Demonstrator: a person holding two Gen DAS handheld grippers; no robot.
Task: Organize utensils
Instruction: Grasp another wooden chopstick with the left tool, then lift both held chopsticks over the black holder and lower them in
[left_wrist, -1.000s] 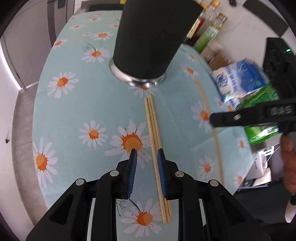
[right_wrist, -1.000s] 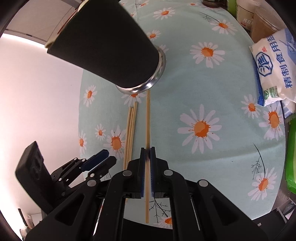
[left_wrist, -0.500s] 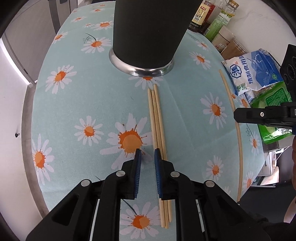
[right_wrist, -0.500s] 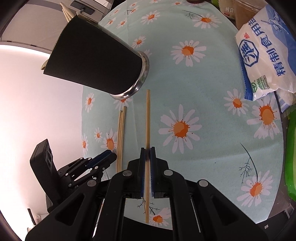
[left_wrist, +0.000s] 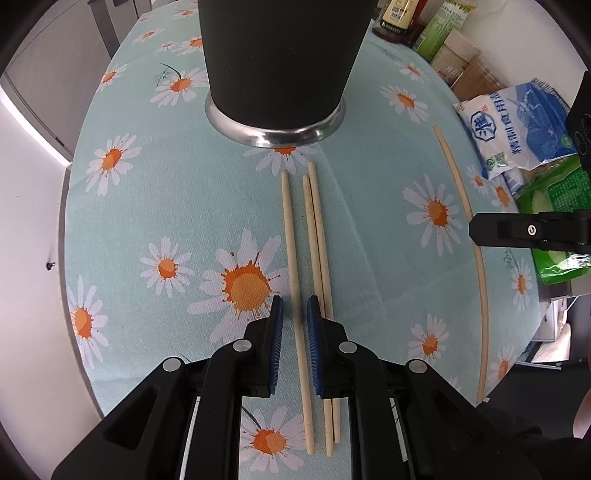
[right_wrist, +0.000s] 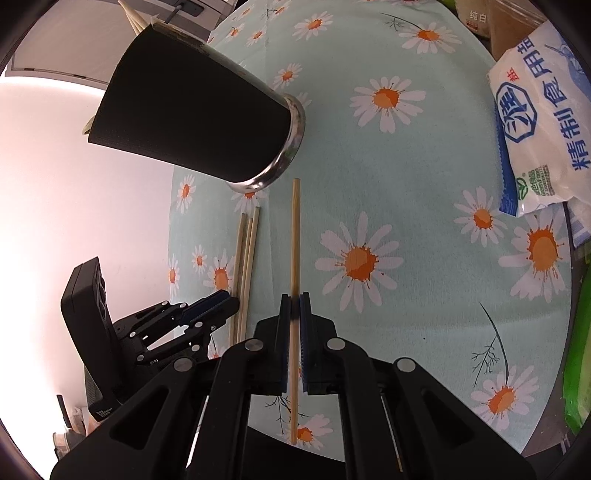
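A black utensil holder (left_wrist: 280, 59) with a steel base stands on the daisy tablecloth (left_wrist: 147, 206); in the right wrist view (right_wrist: 195, 118) chopstick tips stick out of its top. Three wooden chopsticks (left_wrist: 314, 258) lie side by side below it. My left gripper (left_wrist: 294, 314) is open low over them, its jaws on either side of the leftmost chopstick (left_wrist: 291, 258). My right gripper (right_wrist: 294, 306) is shut on one chopstick (right_wrist: 294, 240) and holds it above the cloth; that chopstick also shows in the left wrist view (left_wrist: 469, 229).
A blue and white salt bag (right_wrist: 539, 110) and green packets (left_wrist: 550, 206) lie at the right side. Bottles and boxes (left_wrist: 436, 40) stand behind the holder. The table edge runs along the left (left_wrist: 70, 206).
My right gripper has lifted its chopstick up and away from the holder's base. My left gripper has shifted so the leftmost chopstick sits between its narrowed jaws.
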